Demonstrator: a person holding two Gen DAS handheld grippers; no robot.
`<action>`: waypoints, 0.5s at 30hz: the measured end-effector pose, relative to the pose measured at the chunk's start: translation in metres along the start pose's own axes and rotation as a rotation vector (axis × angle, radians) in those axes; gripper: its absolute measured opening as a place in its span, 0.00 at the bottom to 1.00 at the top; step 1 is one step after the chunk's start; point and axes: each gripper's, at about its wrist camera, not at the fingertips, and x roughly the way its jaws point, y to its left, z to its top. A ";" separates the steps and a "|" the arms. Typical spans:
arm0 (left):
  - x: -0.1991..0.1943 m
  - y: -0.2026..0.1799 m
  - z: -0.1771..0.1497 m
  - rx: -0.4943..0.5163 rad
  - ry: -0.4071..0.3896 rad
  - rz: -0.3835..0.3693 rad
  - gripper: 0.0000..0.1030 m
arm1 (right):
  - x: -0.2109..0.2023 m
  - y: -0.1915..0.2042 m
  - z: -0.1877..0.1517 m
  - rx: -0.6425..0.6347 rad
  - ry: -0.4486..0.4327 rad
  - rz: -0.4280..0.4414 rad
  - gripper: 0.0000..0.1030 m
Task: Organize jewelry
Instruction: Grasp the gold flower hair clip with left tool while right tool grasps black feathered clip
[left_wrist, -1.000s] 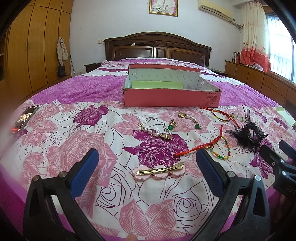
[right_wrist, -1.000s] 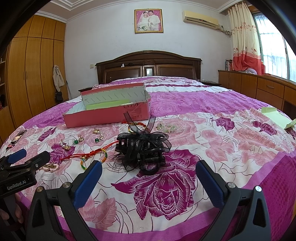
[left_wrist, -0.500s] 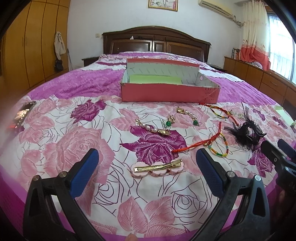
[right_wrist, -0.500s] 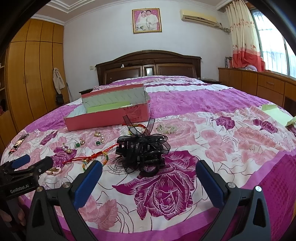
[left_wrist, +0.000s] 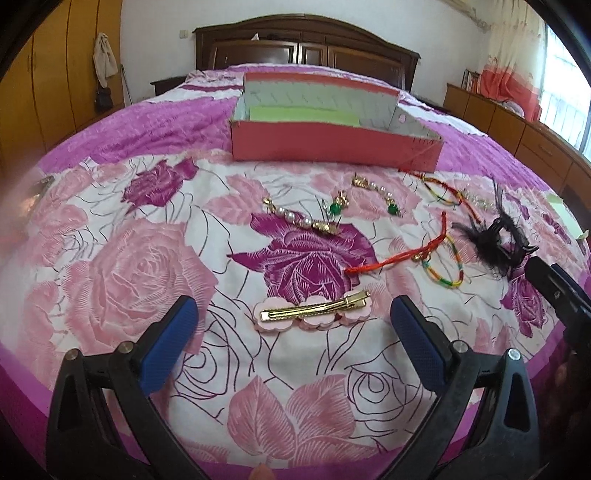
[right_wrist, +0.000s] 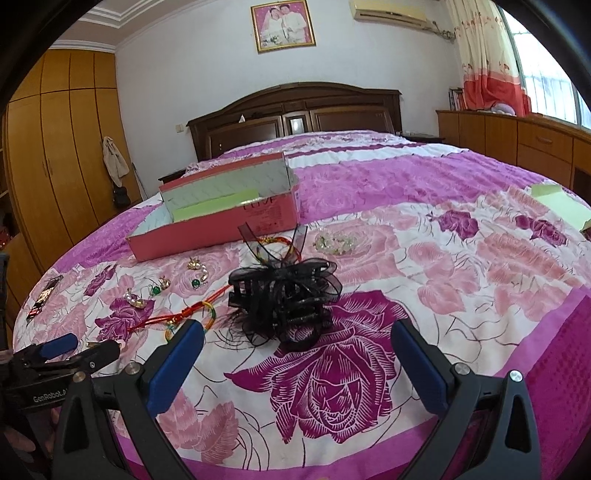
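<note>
Rose-print bedspread (left_wrist: 140, 266) — gold hair clip (left_wrist: 314, 309) lies between the left gripper (left_wrist: 293, 332)'s spread-apart fingers; black hair bow (right_wrist: 284, 295) just ahead of the right gripper (right_wrist: 297, 350), also spread.

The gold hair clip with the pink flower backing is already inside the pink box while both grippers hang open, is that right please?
Not quite: the gold hair clip lies on the bedspread in front of the open left gripper, as the left wrist view shows. The pink box sits farther back; the right gripper is open.
</note>
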 end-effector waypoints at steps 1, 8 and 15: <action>0.002 0.000 0.000 0.001 0.009 0.004 0.95 | 0.001 0.000 0.000 0.001 0.003 0.001 1.00; 0.020 0.004 0.000 -0.014 0.075 0.018 0.95 | 0.003 0.000 -0.001 -0.001 0.011 0.000 1.00; 0.027 0.005 0.000 -0.013 0.118 0.028 0.95 | 0.013 0.001 0.010 -0.013 0.049 -0.012 1.00</action>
